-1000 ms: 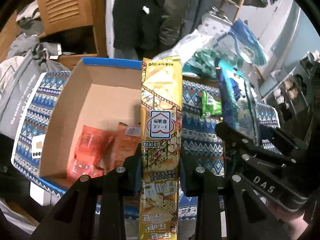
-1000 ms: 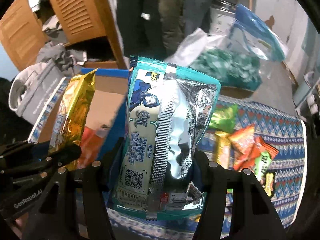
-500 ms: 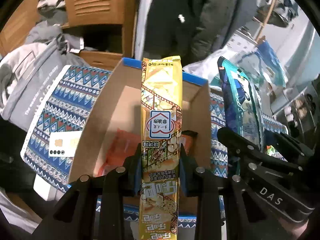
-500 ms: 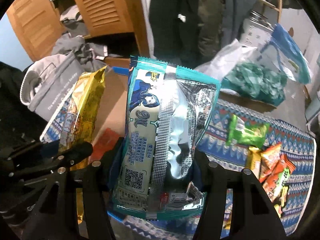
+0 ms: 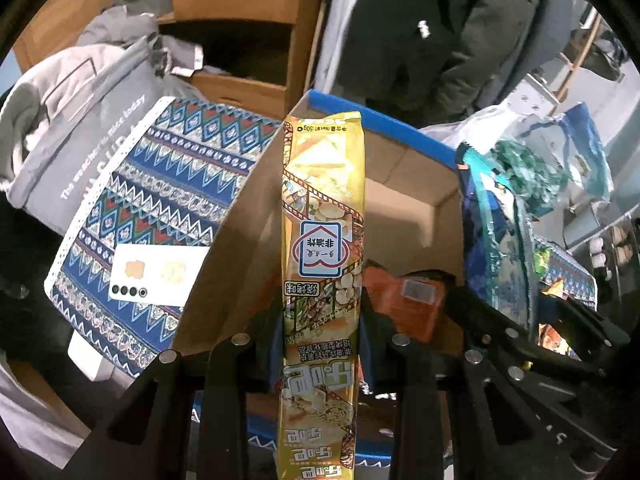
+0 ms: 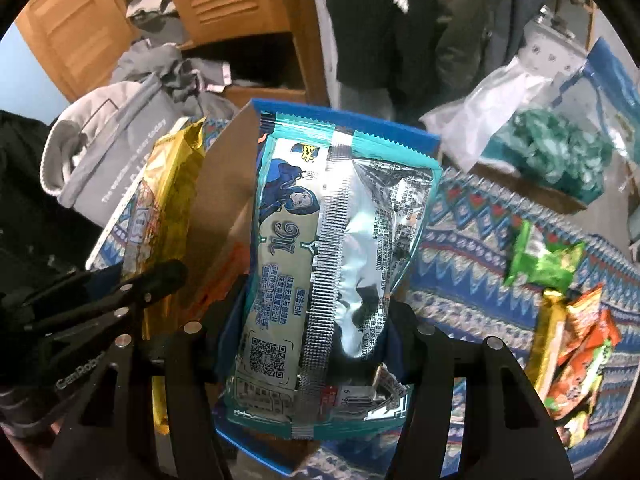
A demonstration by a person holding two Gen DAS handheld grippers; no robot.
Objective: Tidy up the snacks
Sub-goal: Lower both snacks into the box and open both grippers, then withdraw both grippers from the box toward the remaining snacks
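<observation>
My left gripper point(image 5: 322, 320) is shut on a long yellow snack packet point(image 5: 322, 216), held upright over an open cardboard box point(image 5: 400, 184) with a blue rim. Orange packets point(image 5: 404, 304) lie in the bottom of the box. My right gripper point(image 6: 316, 320) is shut on a teal and silver snack packet point(image 6: 340, 248), above the near right side of the same box point(image 6: 224, 184). The yellow packet point(image 6: 160, 208) and the left gripper show at the left of the right wrist view. The teal packet point(image 5: 496, 240) shows at the right of the left wrist view.
The box stands on a blue patterned tablecloth point(image 6: 472, 240). A green packet point(image 6: 540, 260) and orange packets point(image 6: 580, 352) lie loose to the right. A white card point(image 5: 156, 276) lies left of the box. A grey hoodie point(image 5: 80, 120), a wooden cabinet point(image 5: 240, 0) and a plastic bag point(image 6: 552, 152) stand behind.
Both grippers have carried their packets leftward across the table and slightly down, so the box now sits under them. The grips on both packets look unchanged.
</observation>
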